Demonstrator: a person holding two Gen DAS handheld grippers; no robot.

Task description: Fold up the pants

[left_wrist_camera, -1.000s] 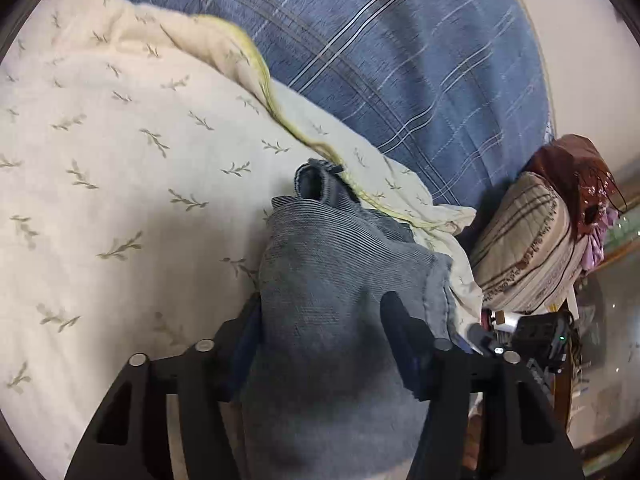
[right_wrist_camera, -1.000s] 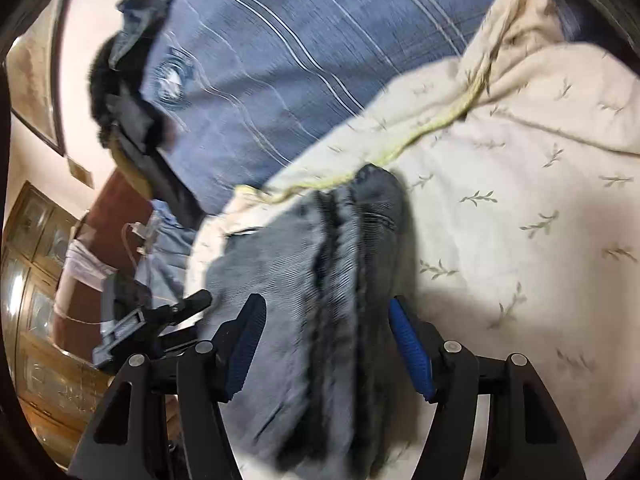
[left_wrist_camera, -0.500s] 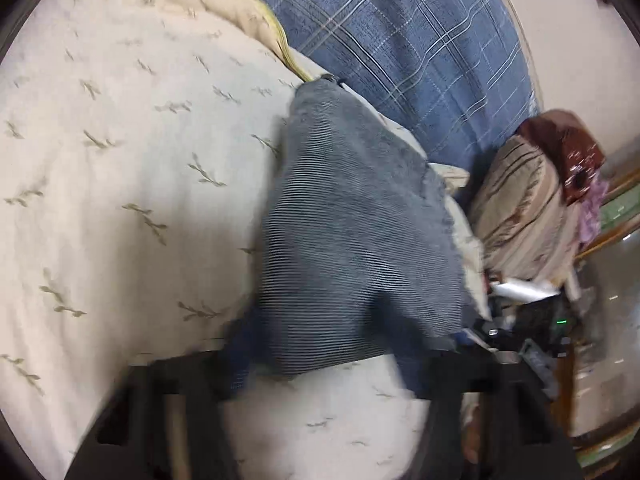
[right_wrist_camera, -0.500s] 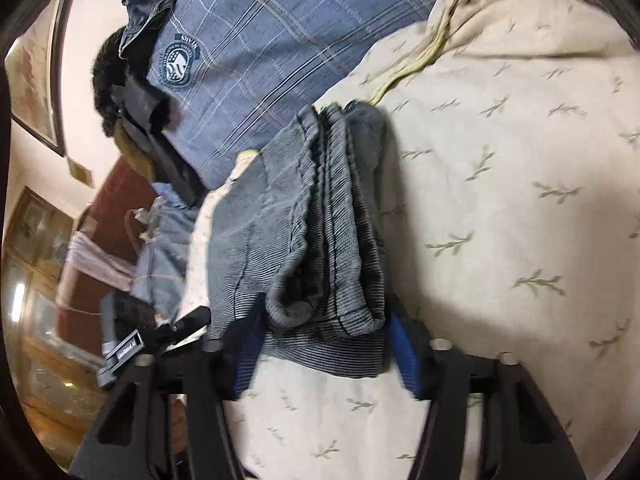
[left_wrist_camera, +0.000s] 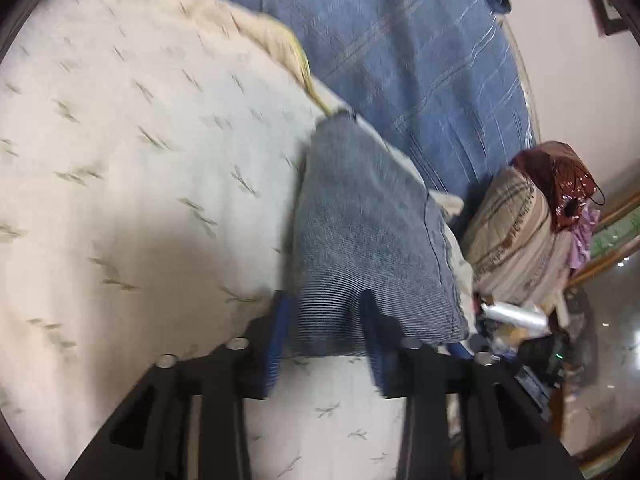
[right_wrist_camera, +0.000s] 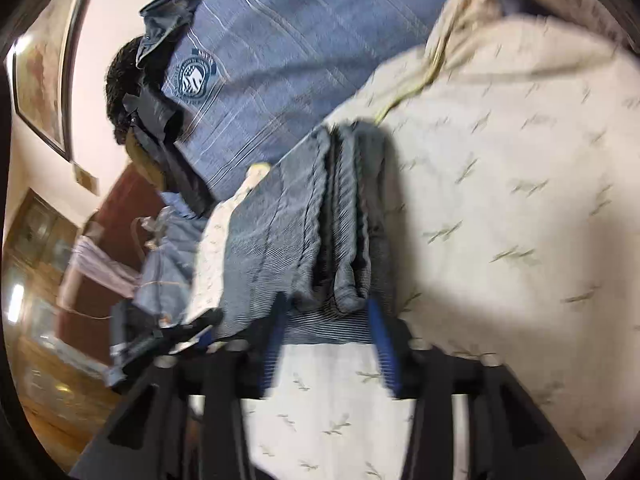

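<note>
The grey-blue striped pants [left_wrist_camera: 360, 240] lie folded in a compact stack on the cream leaf-print bedspread [left_wrist_camera: 140, 180]. My left gripper [left_wrist_camera: 326, 320] is open, its fingers on either side of the stack's near edge. In the right wrist view the pants [right_wrist_camera: 320, 232] show their layered folded edges. My right gripper [right_wrist_camera: 328, 324] is also open and straddles the near end of the stack. Neither pair of jaws pinches the cloth. Both frames are motion-blurred.
A person in a blue plaid shirt [left_wrist_camera: 400, 60] stands at the far side of the bed [right_wrist_camera: 280, 40]. A pile of clothes and a striped bundle [left_wrist_camera: 528, 232] sit at the right. Wooden furniture [right_wrist_camera: 40, 280] and the other gripper [right_wrist_camera: 160, 332] show at the left.
Both grippers have pulled back from the pants. The cloth that was well between the fingers now lies flat on the bed, only its near edge between the tips.
</note>
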